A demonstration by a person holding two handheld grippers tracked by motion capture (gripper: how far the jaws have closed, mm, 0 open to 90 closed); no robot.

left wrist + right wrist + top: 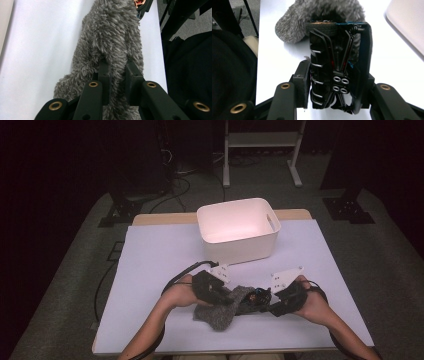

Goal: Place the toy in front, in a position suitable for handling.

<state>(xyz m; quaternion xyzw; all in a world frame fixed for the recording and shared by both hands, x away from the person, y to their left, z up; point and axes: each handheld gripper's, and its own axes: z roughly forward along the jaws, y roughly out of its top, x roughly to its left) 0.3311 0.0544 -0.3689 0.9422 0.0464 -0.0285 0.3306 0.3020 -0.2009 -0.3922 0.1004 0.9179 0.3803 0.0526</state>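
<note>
Toy car [337, 72], black with a tyre at its far end, sits clamped between the right gripper [337, 82] jaws, nose entering a fuzzy grey sock [112, 42] that the left gripper [117, 75] pinches tight on the white table [160, 255], near a white bin [237, 227].

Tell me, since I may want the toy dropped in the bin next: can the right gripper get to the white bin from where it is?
Probably yes. The right gripper holds the toy car, and bare table lies between it and the open-topped white bin.
</note>
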